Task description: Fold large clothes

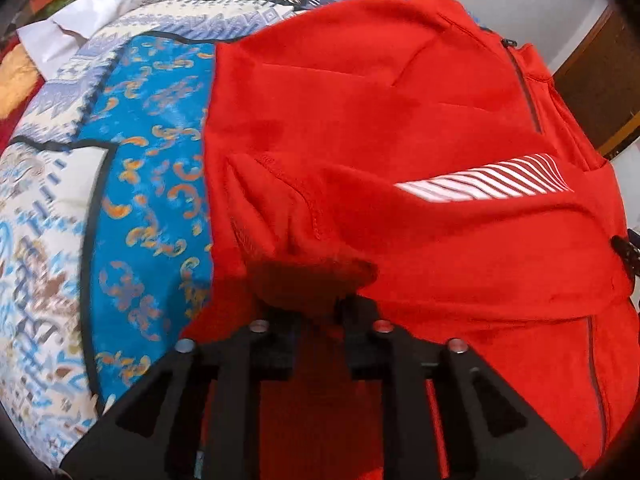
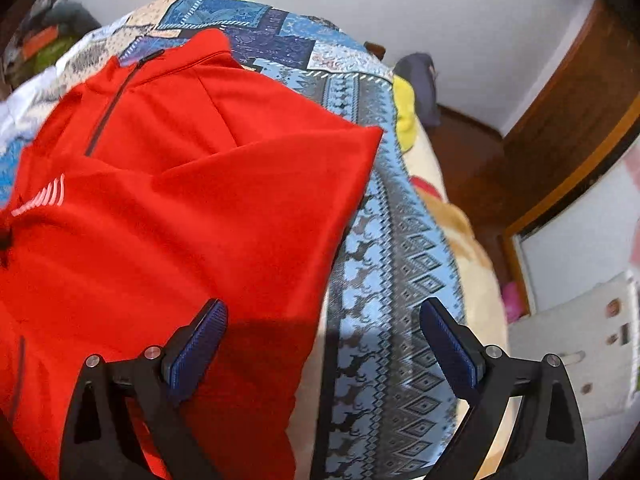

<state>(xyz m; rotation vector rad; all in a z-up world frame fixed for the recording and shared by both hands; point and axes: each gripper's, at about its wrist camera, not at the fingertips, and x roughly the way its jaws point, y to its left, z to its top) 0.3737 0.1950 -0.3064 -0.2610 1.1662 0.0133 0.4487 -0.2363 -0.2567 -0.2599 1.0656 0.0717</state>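
The red jacket [image 1: 400, 120] lies spread on a bed covered by a patterned blue and cream blanket [image 1: 132, 184]. A dark zipper [image 1: 524, 92] runs down from the jacket collar, and a white striped logo [image 1: 484, 180] marks the chest. The left hand-held gripper [image 1: 316, 304] is clenched on a bunched fold of the jacket sleeve [image 1: 280, 208], which is drawn across the jacket body. The right hand-held gripper [image 2: 324, 340] is released, its blue-padded fingers [image 2: 200, 344] spread wide above the jacket's right edge and the blanket beside it.
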